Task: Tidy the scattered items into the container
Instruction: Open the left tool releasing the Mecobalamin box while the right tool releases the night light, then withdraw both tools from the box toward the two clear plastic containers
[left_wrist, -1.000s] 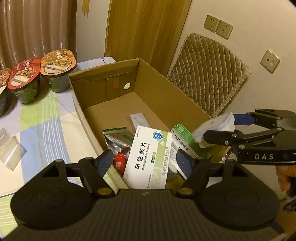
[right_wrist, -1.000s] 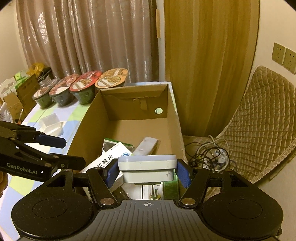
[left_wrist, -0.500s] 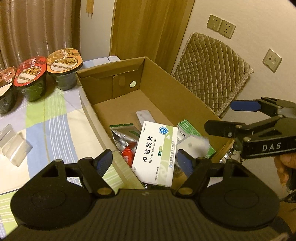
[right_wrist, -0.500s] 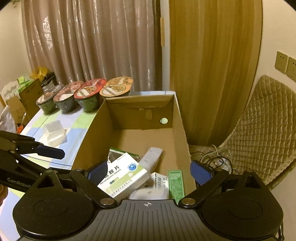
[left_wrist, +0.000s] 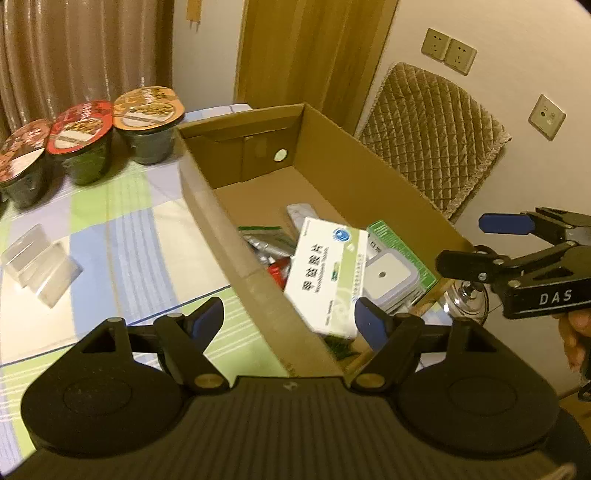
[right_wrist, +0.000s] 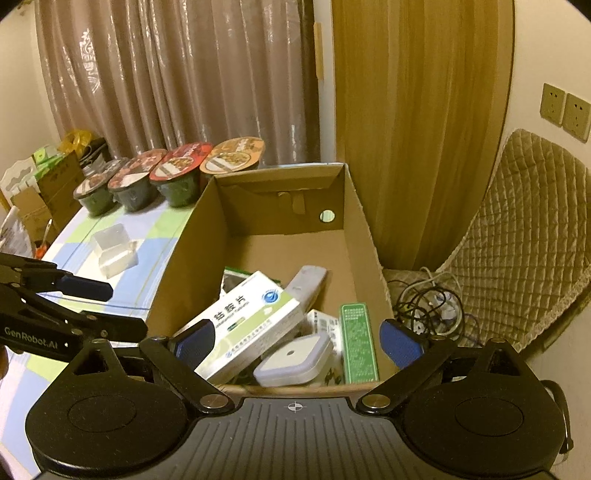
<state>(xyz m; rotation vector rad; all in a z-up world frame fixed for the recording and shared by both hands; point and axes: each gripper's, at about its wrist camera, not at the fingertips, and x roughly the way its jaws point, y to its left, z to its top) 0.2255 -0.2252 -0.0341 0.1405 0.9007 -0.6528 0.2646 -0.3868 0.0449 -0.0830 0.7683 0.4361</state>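
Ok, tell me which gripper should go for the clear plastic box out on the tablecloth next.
Left, probably. The left gripper is open, empty and sits over the table side of the cardboard box, with the clear plastic box on its side. The right gripper, also open, hangs over the carton's far side.

Warm yellowish indoor light. Shiny beige pleated curtain across far wall, ochre drape to its right. Cream wall at right with beige twin power sockets and single wall plate. Quilted tan chair cover near right wall. Table under green-blue striped checked tablecloth. Tangled cables, probably on floor.
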